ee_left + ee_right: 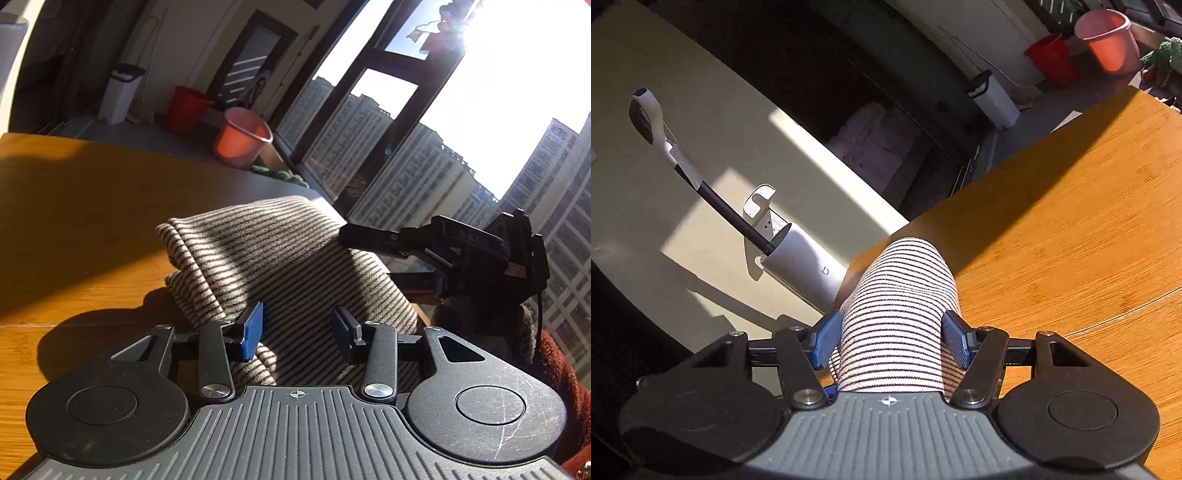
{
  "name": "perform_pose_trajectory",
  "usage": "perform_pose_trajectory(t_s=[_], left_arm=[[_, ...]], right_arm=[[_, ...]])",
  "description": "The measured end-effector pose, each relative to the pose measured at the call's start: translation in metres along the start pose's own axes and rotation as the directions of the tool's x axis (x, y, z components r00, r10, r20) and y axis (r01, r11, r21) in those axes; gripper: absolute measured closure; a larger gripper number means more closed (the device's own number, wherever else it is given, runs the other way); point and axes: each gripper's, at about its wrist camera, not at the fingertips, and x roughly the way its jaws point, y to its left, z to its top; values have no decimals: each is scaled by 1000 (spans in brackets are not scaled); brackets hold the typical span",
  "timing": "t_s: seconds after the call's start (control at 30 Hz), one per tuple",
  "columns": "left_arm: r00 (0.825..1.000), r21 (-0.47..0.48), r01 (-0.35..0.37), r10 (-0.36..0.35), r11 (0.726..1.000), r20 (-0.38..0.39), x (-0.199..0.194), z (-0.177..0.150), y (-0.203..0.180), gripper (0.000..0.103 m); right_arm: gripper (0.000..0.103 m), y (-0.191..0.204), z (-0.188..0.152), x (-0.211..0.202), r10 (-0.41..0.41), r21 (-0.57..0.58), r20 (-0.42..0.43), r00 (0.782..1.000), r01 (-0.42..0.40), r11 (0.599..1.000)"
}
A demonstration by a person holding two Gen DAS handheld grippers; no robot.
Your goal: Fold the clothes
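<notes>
A striped beige-and-black garment lies folded in a thick bundle on the wooden table. My left gripper is open, its blue pads on either side of the bundle's near edge without pinching it. My right gripper shows at the bundle's right side in the left wrist view. In the right wrist view the garment fills the gap between the right gripper's blue pads, which press on both its sides.
The table ends close behind the bundle. Beyond it stand a pink bucket, a red bucket, a white bin and large windows. A white stick vacuum leans by the wall on the left of the right wrist view.
</notes>
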Motion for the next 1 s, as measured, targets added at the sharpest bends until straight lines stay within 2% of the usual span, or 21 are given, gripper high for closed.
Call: perform_pose_trajectory(t_s=[0.07, 0.13, 0.23, 0.33, 0.47, 0.5, 0.53, 0.57, 0.63, 0.7, 0.77, 0.83, 0.9, 1.0], left_arm=[[1000, -6, 2, -2, 1000, 1, -2, 0, 3, 55], [1000, -20, 14, -14, 1000, 6, -3, -1, 7, 55], [1000, -22, 25, -25, 999, 13, -1, -3, 7, 55], [1000, -7, 25, -25, 1000, 14, 0, -3, 4, 55], [1000, -2, 24, -24, 1000, 11, 0, -2, 4, 55], [1000, -2, 22, -22, 1000, 11, 0, -2, 5, 55], [1000, -3, 21, -21, 1000, 12, 0, -2, 5, 55], [1000, -4, 21, -21, 1000, 12, 0, -2, 6, 55], [1000, -9, 24, -24, 1000, 13, 0, -1, 7, 55], [999, -14, 29, -28, 999, 14, 1, 0, 9, 55], [999, -23, 38, -37, 999, 15, 1, 0, 11, 55], [999, -21, 31, -30, 999, 16, 1, 0, 12, 54], [1000, -17, 24, -24, 1000, 15, 0, -1, 11, 54], [1000, -12, 17, -17, 1000, 11, -1, -2, 11, 54]], right_arm=[[42, 15, -5, -1, -52, -99, -6, 999, 51, 994], [43, 19, -13, 3, -149, -169, -17, 989, 144, 975], [43, 14, -24, 7, -240, -215, -11, 971, 232, 949], [40, 7, -27, 4, -232, -180, -9, 973, 227, 957], [35, 29, -33, -8, -232, -289, 35, 972, 232, 929], [32, 36, -35, -13, -219, -321, 40, 975, 220, 921], [20, 41, -39, -19, -194, -351, 33, 980, 193, 916], [15, 46, -43, -24, -176, -380, 24, 984, 172, 909], [10, 55, -61, -27, -211, -465, 10, 978, 191, 865], [10, 58, -80, -20, -295, -536, 4, 956, 251, 806], [9, 53, -93, -14, -318, -505, 1, 948, 275, 818], [8, 52, -94, -12, -311, -473, -7, 950, 271, 838], [8, 54, -89, -15, -290, -478, -3, 957, 253, 841], [8, 42, -64, -27, -198, -358, -24, 980, 176, 917]])
